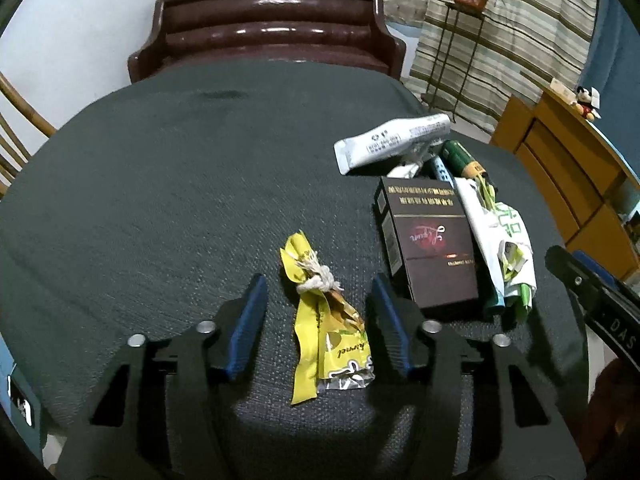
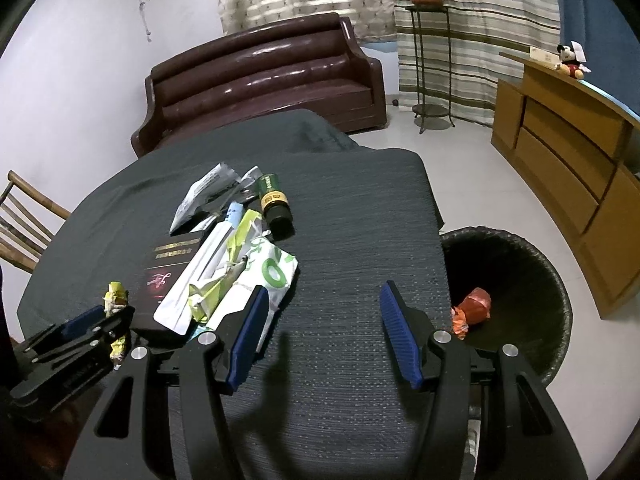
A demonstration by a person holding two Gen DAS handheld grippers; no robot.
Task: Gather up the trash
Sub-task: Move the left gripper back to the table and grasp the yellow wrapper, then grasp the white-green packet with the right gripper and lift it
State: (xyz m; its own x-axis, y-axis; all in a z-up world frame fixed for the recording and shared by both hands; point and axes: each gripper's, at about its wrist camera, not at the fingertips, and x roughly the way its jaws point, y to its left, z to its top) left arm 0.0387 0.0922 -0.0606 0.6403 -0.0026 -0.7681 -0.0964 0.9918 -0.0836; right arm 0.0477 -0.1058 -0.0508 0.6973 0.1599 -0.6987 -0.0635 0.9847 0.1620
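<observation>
From the left wrist, the left claw sits spread wide and low over the counter, a yellow wrapper lying between its blue fingers, touched by neither as far as I can see. Just to its right sits a dark box, with a white tube, a green bottle and a crumpled bag heaped behind and beside it. The wrapper is thin and floppy; closing too high could skim over it, and the right finger is near enough to nudge the box. From the right wrist, the right claw is released too, holding nothing, above bare cloth near the counter's right edge. The bin stands on the floor just past that edge, an orange scrap already inside. The pile lies between wrapper and bin, so a low carry might scatter it.
</observation>
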